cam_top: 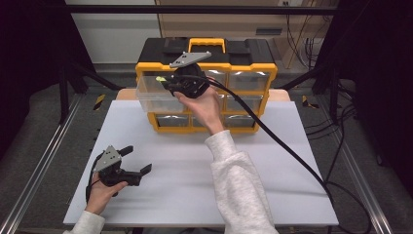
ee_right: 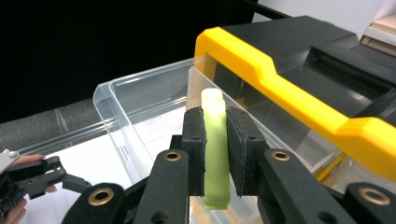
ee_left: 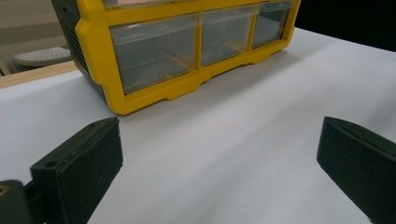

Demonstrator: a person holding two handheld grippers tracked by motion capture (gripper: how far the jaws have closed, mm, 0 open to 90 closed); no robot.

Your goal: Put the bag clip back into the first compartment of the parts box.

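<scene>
Nearest the person, at the left of the white counter (cam_top: 195,165), the left claw (cam_top: 138,161) rests low in the left hand (cam_top: 100,192), its jaws spread wide with bare counter between them and nothing held; in the left gripper view the two black jaws stand far apart at the bottom corners, looking across the sheet toward the bottom row of drawers. A grey three-cornered plate sits on top of this claw. Farther in, the right forearm in a light grey sleeve (cam_top: 238,185) reaches forward up the middle of the counter, and a thick black cable (cam_top: 282,141) trails from the right claw back to the right and off the counter's edge. The right claw (cam_top: 164,82) is held up in front of the top row of the yellow and black drawer cabinet (cam_top: 253,68), which stands at the far middle of the counter. Its jaws are closed tight on a pale green piece (ee_right: 215,149), gripped upright between the pads, its top rising above them. The piece hangs over a clear plastic drawer (ee_right: 135,121) pulled out from the cabinet's top left; its lower end is just inside the drawer's open top. The cabinet's black lid carries a yellow handle (cam_top: 207,44).
</scene>
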